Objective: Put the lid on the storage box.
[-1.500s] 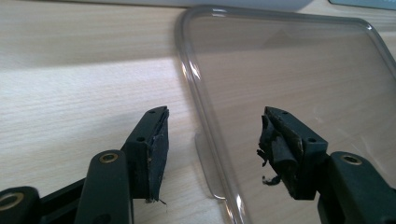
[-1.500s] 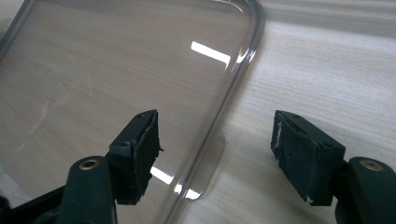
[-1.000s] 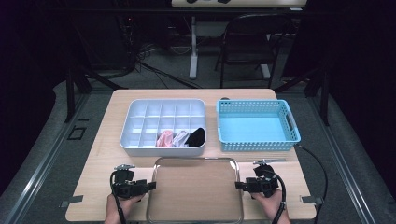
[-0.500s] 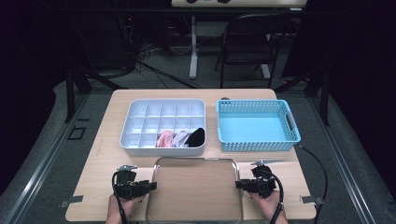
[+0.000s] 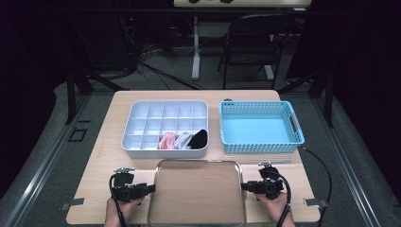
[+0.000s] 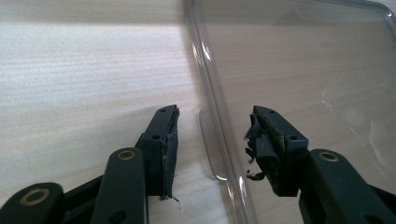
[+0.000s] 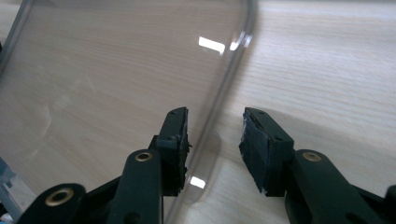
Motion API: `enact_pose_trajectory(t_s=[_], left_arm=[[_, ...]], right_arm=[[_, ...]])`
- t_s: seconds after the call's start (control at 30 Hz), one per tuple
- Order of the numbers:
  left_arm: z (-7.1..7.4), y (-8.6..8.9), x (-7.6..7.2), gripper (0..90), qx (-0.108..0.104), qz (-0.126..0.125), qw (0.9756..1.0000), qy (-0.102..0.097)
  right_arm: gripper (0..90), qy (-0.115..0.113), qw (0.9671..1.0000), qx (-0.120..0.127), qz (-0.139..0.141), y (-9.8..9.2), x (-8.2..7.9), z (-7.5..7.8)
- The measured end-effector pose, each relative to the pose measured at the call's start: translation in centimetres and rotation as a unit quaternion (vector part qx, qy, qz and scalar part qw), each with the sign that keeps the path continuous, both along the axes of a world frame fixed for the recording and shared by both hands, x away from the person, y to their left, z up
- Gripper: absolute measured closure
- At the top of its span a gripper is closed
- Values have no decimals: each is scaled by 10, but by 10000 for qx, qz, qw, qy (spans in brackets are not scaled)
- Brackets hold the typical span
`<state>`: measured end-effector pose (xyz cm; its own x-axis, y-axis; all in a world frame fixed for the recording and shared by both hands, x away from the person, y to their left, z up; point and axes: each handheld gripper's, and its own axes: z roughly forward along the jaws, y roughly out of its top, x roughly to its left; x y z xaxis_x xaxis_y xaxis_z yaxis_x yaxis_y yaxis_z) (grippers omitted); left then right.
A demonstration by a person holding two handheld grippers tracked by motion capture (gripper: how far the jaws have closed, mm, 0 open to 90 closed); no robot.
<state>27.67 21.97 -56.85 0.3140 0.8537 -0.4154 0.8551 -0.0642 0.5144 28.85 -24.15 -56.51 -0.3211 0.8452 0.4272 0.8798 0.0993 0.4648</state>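
1. Left gripper view: the left hand-held gripper (image 6: 212,140) straddles the clear tray's (image 6: 299,70) rim, one jaw over bare wood outside, the other over the tray floor. Gaps show between both pads and the rim, so it is released, not clamping. Its jaws have just been opening a little, with the rim between them.
2. One pad (image 6: 259,144) is torn, with black shreds hanging from it.
3. Right gripper view: the right hand-held gripper (image 7: 215,142) straddles the opposite rim of the tray (image 7: 116,79) the same way. Its pads stand clear of the plastic, so it is released too. Its jaws have also just been opening, with the rim between them.
4. High view: the left hand-held gripper (image 5: 152,188) and right hand-held gripper (image 5: 243,186) point inward at the tray's (image 5: 196,194) two short sides. A hand (image 5: 124,208) holds each from below.
5. The tray lies flat at the middle of the worktop's (image 5: 101,165) near edge.
6. Behind it, towards the far edge, stands a white divided box (image 5: 142,125) with bunched cloths (image 5: 182,139) in its near-right cells.
7. Just right of the box, near the far right corner, sits a blue basket (image 5: 260,109).
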Motion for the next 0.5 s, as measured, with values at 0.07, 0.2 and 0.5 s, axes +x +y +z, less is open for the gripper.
enact_pose_trajectory(t_s=[0.07, 0.2, 0.5], left_arm=[[0, -3, -1, 532, 15, -36, 10000, -9], [-1, -5, -3, 563, -24, -60, 10000, 13], [-1, -9, -3, 609, 42, 57, 10000, -26]], right_arm=[[604, 36, 10000, -6, 11, 0, -2, 0], [640, 103, 9999, 58, 88, 3, -9, 0], [689, 132, 9999, 87, 62, 2, -8, -2]])
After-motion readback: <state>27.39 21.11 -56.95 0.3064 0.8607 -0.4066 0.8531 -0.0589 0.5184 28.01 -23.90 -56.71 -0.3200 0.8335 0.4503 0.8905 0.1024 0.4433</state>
